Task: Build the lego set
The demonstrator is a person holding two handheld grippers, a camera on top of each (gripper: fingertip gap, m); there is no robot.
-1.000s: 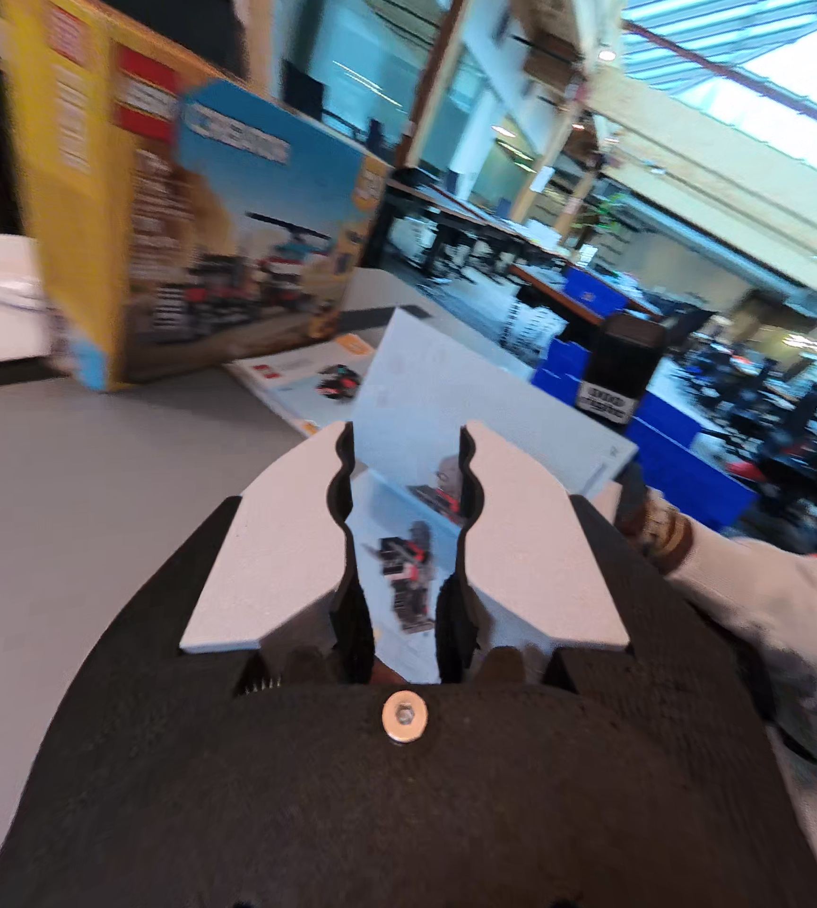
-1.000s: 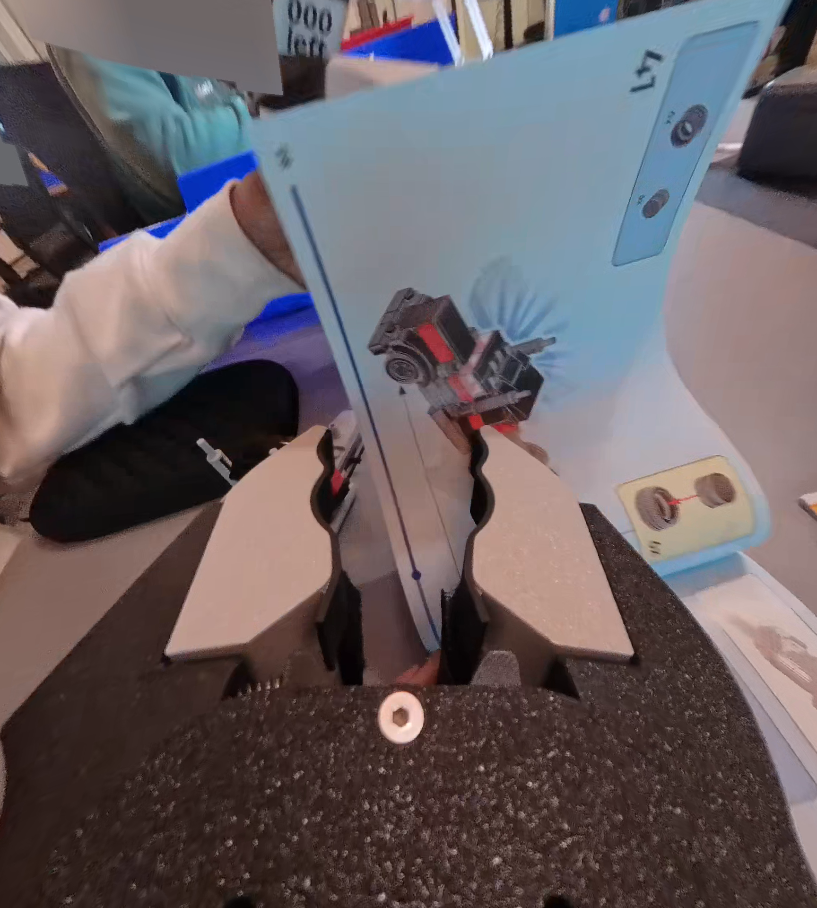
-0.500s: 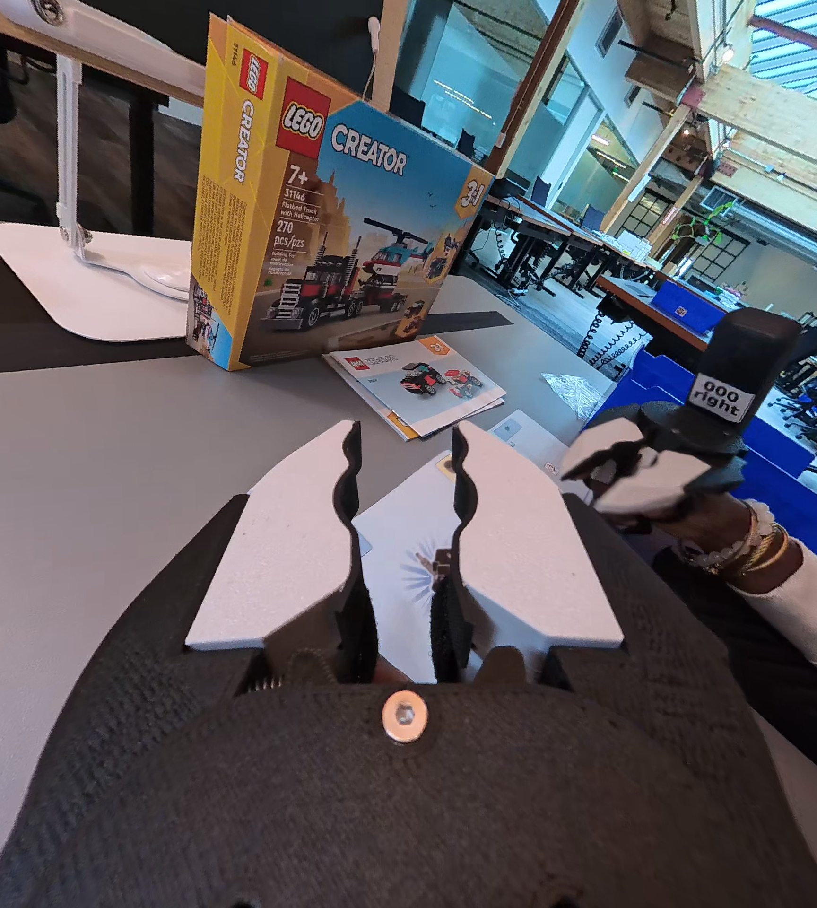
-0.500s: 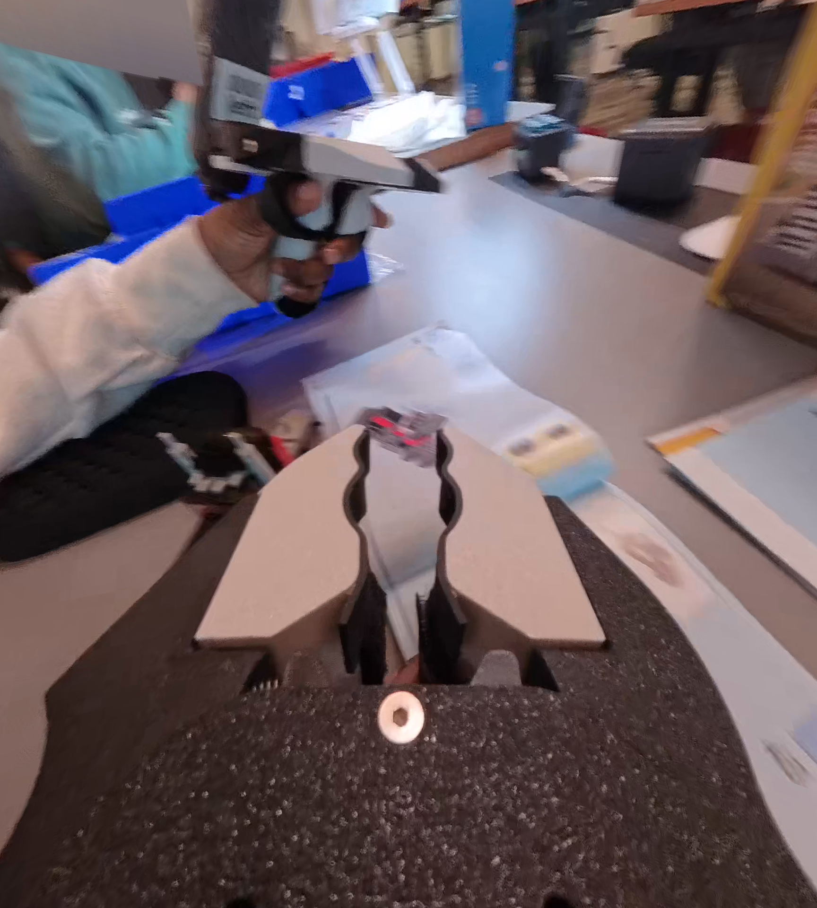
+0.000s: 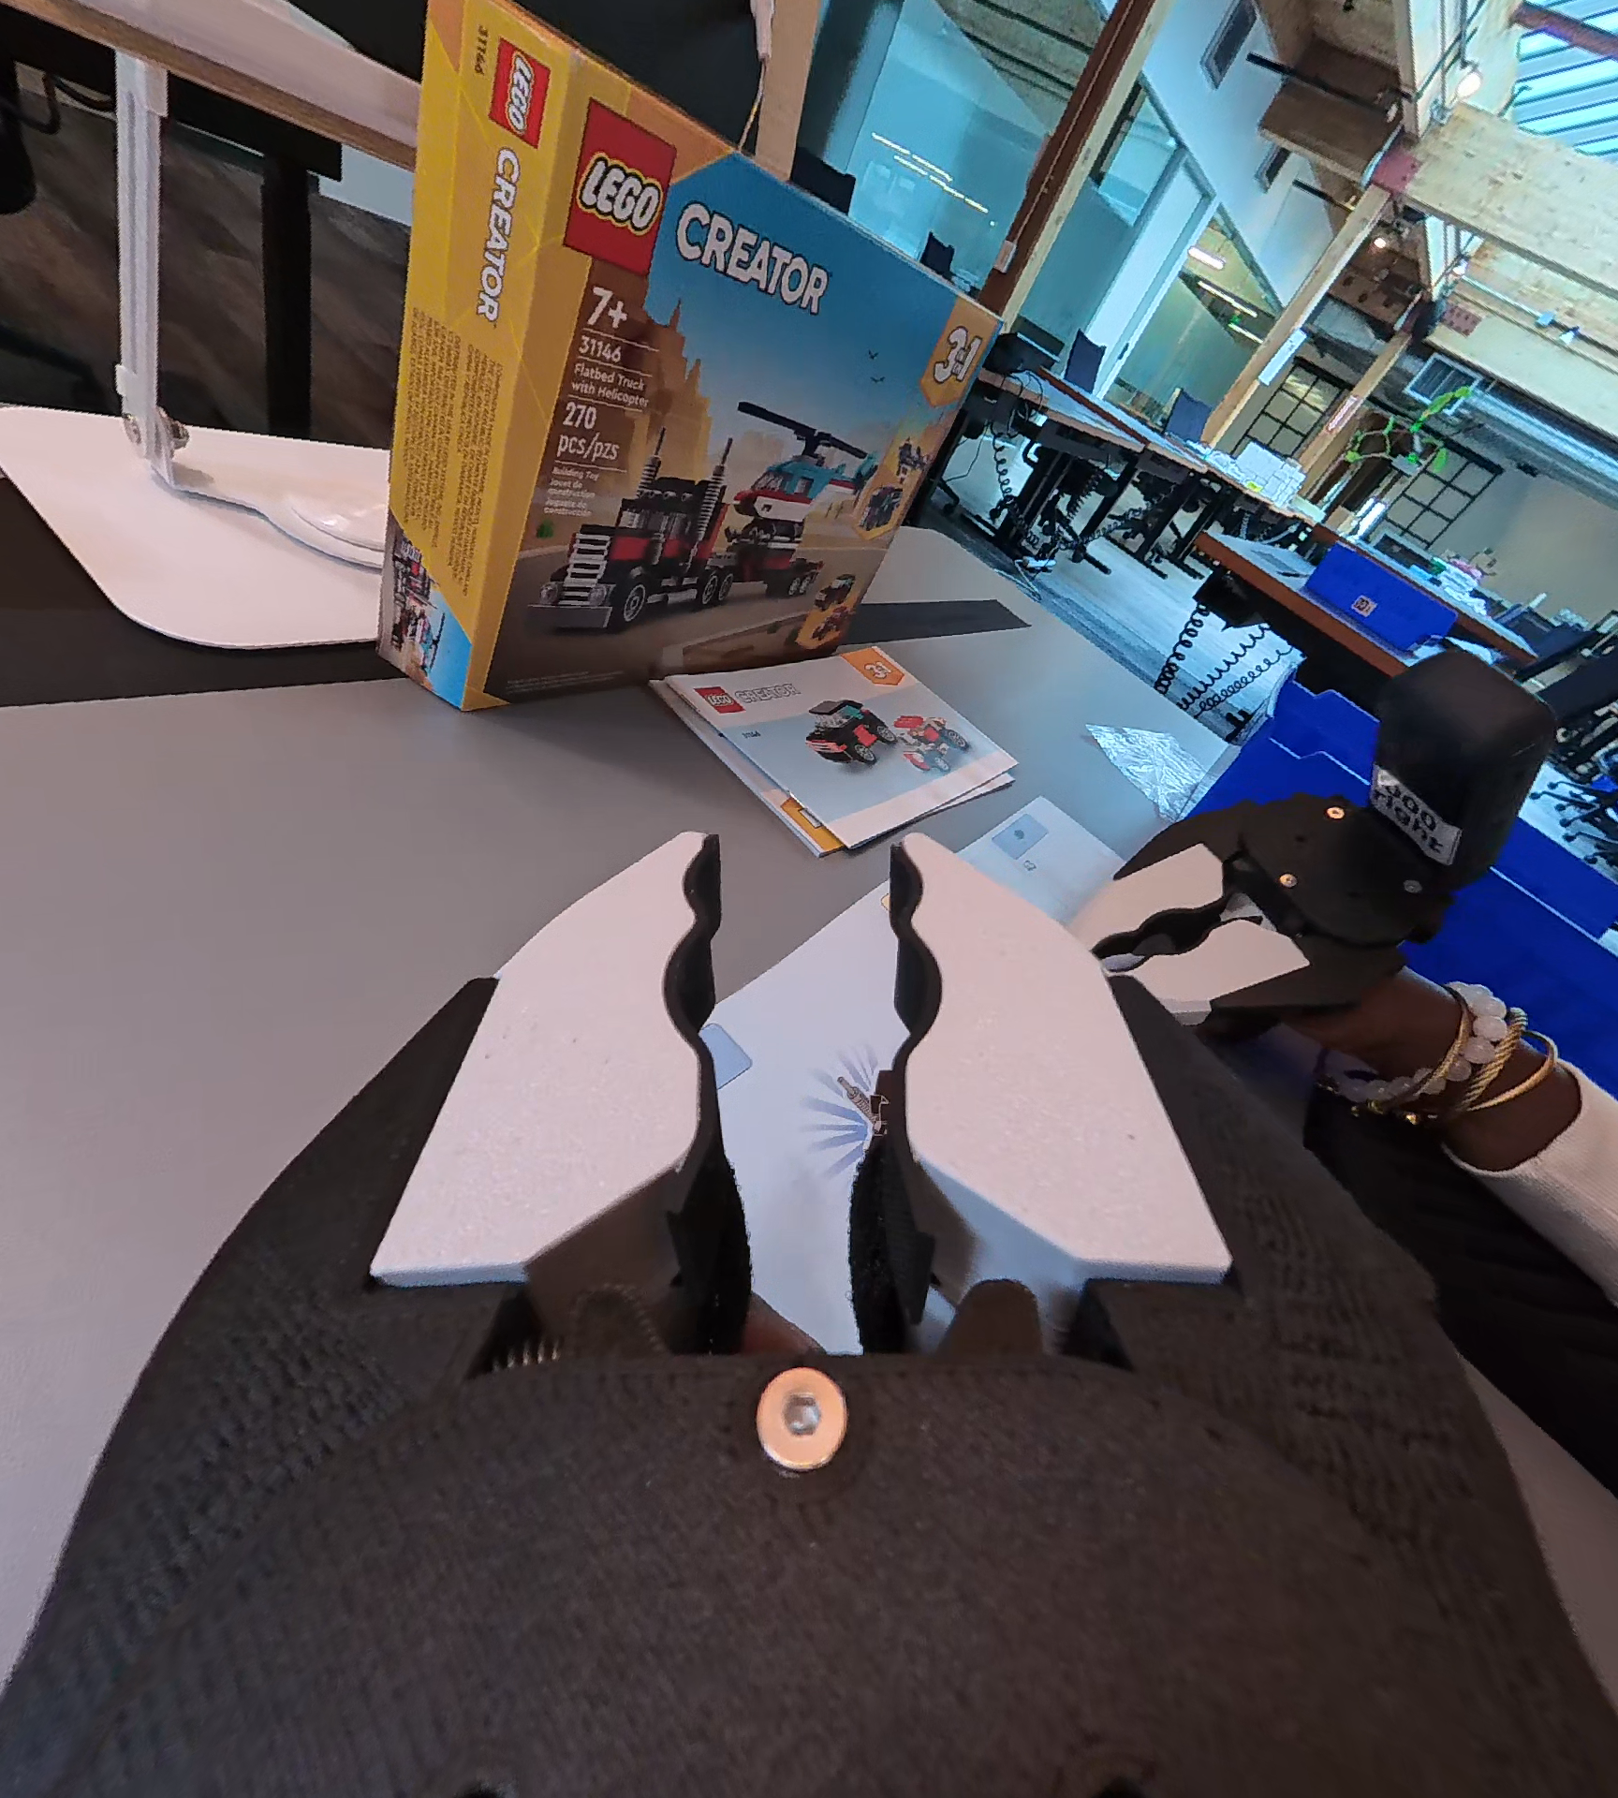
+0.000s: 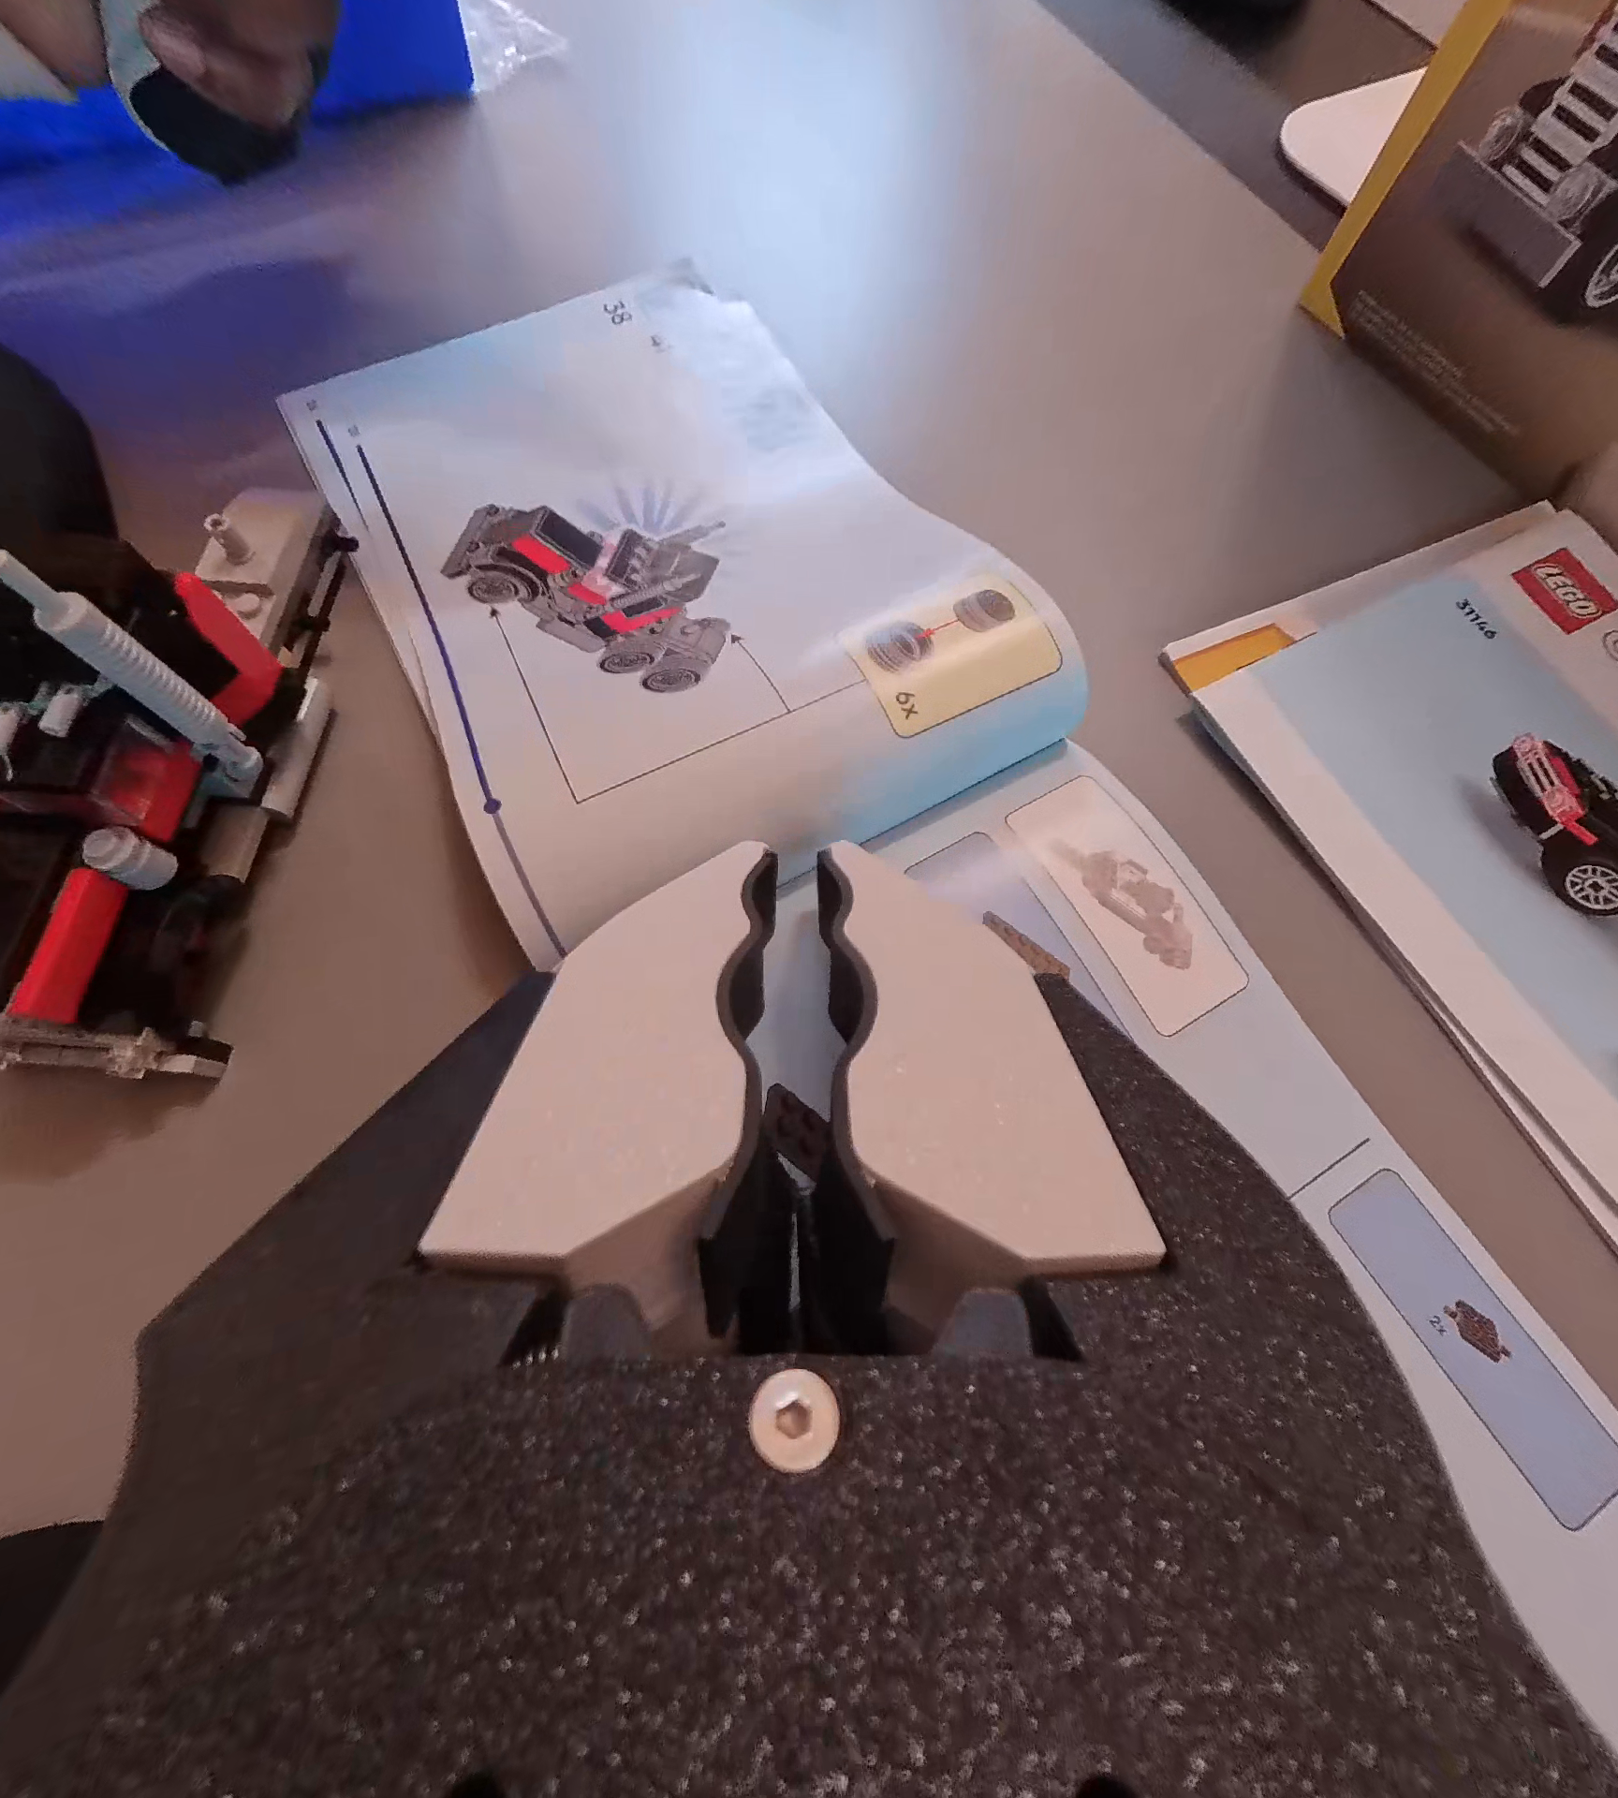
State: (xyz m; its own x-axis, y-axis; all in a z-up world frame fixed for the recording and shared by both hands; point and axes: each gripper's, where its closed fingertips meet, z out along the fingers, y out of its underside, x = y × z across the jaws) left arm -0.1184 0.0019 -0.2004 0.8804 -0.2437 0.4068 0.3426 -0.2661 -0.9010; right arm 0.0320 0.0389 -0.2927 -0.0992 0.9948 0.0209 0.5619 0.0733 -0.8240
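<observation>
At the left of the right wrist view, the partly built truck point(image 6: 105, 778) is seen resting on the tabletop point(image 6: 1029, 292), untouched, just beside the open instruction booklet point(image 6: 688, 584). A second ago a page of that booklet was being lifted upright at the right tool point(image 6: 795, 861). It has since been let go and now lies in a loose curve over the spread, with a drawing of the truck and its wheels exposed.

The right tool's jaws have been drawn nearly together, with only a slit left. A dark studded shape is seen deep between them, but it cannot be told whether this is held or merely printed on the page.

In the left wrist view, the left tool point(image 5: 800, 876) is held apart and empty above the same booklet, as before. The page turn is judged finished, so the wheels are probably called for next.
</observation>
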